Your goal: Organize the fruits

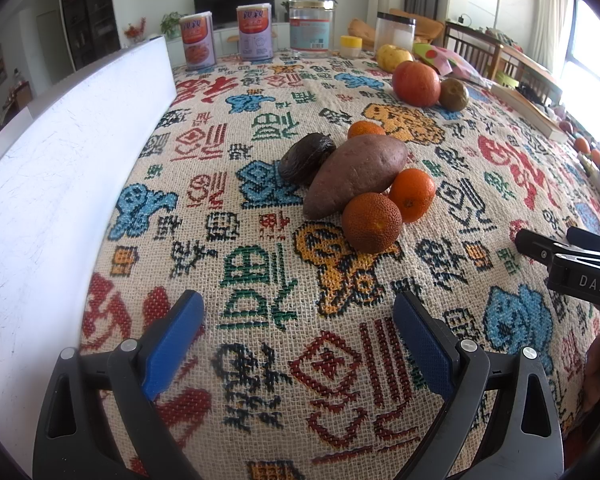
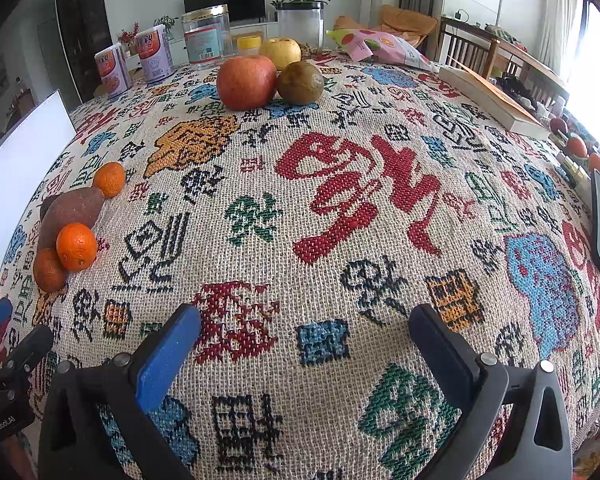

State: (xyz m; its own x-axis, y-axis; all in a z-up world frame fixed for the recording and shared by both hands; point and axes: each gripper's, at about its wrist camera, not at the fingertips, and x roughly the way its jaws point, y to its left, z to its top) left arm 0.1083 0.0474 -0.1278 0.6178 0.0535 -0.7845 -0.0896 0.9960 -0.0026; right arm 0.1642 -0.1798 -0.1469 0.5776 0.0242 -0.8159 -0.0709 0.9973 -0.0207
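In the centre of the left wrist view, a sweet potato [image 1: 356,176] lies on the woven tablecloth [image 1: 260,240], touched by a dark fruit [image 1: 306,158] and three small oranges; the nearest orange [image 1: 372,222] leans on its lower end. An apple [image 2: 246,82], a brown-green fruit [image 2: 300,82] and a yellow fruit [image 2: 280,51] sit in the upper centre of the right wrist view. The left gripper [image 1: 298,320] and right gripper [image 2: 304,336] have fingers apart and hold nothing. Pulling one piece from the tight pile may roll the round oranges away.
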